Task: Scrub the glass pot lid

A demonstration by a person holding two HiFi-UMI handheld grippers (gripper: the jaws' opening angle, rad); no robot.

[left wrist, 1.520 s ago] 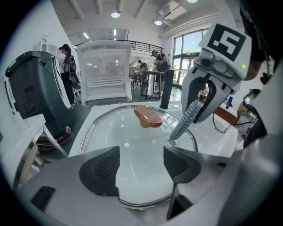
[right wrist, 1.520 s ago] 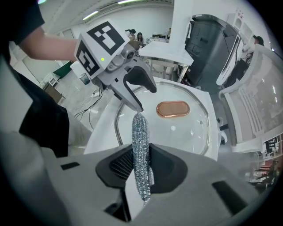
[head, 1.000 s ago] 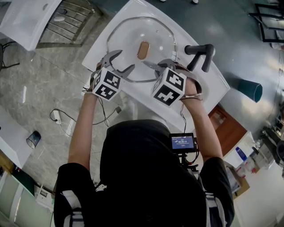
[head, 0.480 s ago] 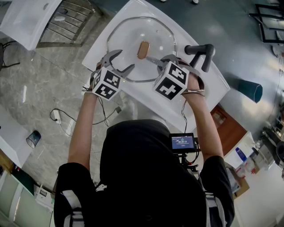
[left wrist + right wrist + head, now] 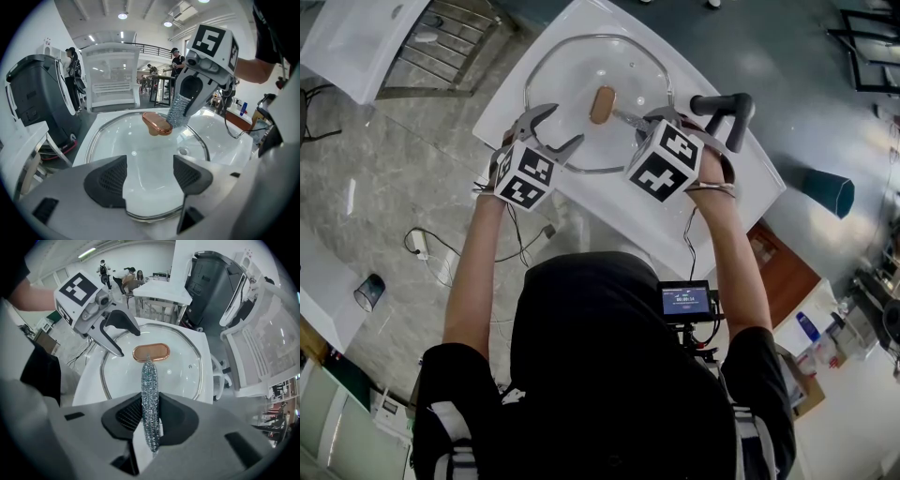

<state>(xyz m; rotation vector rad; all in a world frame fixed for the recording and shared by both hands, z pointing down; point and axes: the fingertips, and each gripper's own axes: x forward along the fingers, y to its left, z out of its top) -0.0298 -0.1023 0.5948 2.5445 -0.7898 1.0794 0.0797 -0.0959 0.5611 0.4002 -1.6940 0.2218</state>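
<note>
Your right claw (image 5: 150, 420) pinches the silver scourer (image 5: 149, 380) edge-on, so its tip reaches the copper knob (image 5: 602, 104) at the middle of the glass pot lid (image 5: 567, 80). The lid lies over the white sink (image 5: 748, 173). Your left claw (image 5: 147, 176) is spread at the lid's near rim, probably ready to steady it.

Lid (image 5: 572, 82) on basin (image 5: 739, 192); tap (image 5: 724, 112) R of it; rack (image 5: 450, 47) prob. behind-L.

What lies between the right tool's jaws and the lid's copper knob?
The glittery scrub pad clamped in the right tool. It runs from the jaws toward the knob, above the glass lid. The right gripper view shows it.
</note>
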